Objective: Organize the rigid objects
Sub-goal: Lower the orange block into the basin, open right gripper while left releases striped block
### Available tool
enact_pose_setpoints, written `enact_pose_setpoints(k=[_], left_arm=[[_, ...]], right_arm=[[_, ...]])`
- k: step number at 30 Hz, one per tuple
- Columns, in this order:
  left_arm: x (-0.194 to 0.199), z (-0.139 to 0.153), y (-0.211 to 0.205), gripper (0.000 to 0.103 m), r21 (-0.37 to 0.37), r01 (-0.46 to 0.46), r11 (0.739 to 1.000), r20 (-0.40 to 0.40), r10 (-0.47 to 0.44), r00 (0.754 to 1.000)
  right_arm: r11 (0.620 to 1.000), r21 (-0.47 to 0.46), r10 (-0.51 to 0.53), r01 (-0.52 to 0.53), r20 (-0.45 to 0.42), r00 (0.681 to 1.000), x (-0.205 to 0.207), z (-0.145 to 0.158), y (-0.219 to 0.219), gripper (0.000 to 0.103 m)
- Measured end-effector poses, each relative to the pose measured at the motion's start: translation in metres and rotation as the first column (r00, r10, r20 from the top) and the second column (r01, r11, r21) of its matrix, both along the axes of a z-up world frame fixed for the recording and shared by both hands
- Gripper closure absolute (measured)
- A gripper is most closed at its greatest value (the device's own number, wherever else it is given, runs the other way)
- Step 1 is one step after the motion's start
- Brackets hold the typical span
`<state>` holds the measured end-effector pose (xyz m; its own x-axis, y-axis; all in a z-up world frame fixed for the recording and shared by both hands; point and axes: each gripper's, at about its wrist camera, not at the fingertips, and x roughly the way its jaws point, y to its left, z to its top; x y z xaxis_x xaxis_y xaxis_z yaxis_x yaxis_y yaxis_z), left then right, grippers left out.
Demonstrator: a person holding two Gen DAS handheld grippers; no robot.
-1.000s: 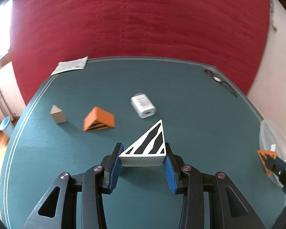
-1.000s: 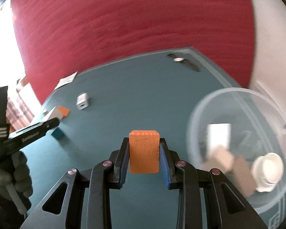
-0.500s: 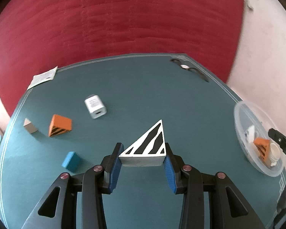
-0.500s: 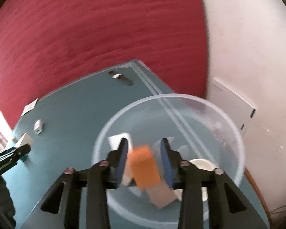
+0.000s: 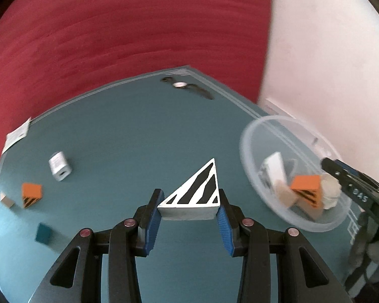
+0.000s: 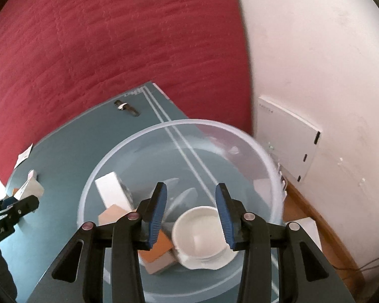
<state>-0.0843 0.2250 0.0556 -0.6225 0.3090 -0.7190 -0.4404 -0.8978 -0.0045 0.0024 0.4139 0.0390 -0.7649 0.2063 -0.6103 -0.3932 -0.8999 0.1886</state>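
Observation:
My left gripper [image 5: 189, 202] is shut on a white wedge with black stripes [image 5: 197, 189], held above the teal table [image 5: 126, 126]. To its right stands a clear plastic bowl [image 5: 278, 118]. My right gripper [image 6: 190, 197] hovers open over that bowl [image 6: 184, 121], with nothing between its fingers. An orange block with black stripes [image 5: 304, 183] lies inside the bowl, partly hidden under the right gripper's left finger in the right wrist view [image 6: 159, 248]. A white box [image 6: 112, 192], tan blocks and a white cup [image 6: 199, 232] lie in the bowl too.
Loose on the table's left side are a white adapter [image 5: 59, 166], an orange striped block [image 5: 31, 194], a beige block [image 5: 7, 199] and a blue block [image 5: 43, 232]. A paper slip [image 5: 17, 135] and a dark wristwatch-like object [image 5: 182, 85] lie near the far edge. A red wall and a white wall stand behind.
The right gripper carried the orange block over the bowl and let it go; the block now lies inside. The left gripper swung right toward the bowl, still gripping the striped wedge.

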Motion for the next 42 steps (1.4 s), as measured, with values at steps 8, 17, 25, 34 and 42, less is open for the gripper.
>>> enact_pose_setpoints(k=[8,17,25,34,42], left_arm=[[0.001,-0.003,0.049,0.06,0.006,0.111,0.994,0.026,-0.111,0.994],[-0.002,-0.003,0.08,0.057,0.025,0.171,0.985,0.026,-0.172,0.985],[-0.01,-0.011,0.07,0.041,0.03,0.112,0.993,0.038,-0.113,0.993],[-0.011,-0.019,0.059,0.03,0.002,0.039,0.999,0.003,-0.039,0.999],[-0.011,-0.022,0.054,0.018,-0.022,0.008,1.0,-0.014,-0.008,1.0]], right_arm=[[1.0,0.007,-0.006,0.006,-0.023,1.0,0.007,-0.001,0.006,0.059],[1.0,-0.005,0.007,-0.007,-0.017,1.0,0.01,-0.002,0.006,0.058],[1.0,-0.003,0.03,-0.03,-0.026,0.999,0.012,0.0,0.003,0.053],[0.989,0.055,0.141,-0.139,-0.037,0.989,0.016,0.008,-0.025,0.043],[0.97,0.114,0.21,-0.215,0.051,0.976,0.006,-0.004,-0.041,0.042]])
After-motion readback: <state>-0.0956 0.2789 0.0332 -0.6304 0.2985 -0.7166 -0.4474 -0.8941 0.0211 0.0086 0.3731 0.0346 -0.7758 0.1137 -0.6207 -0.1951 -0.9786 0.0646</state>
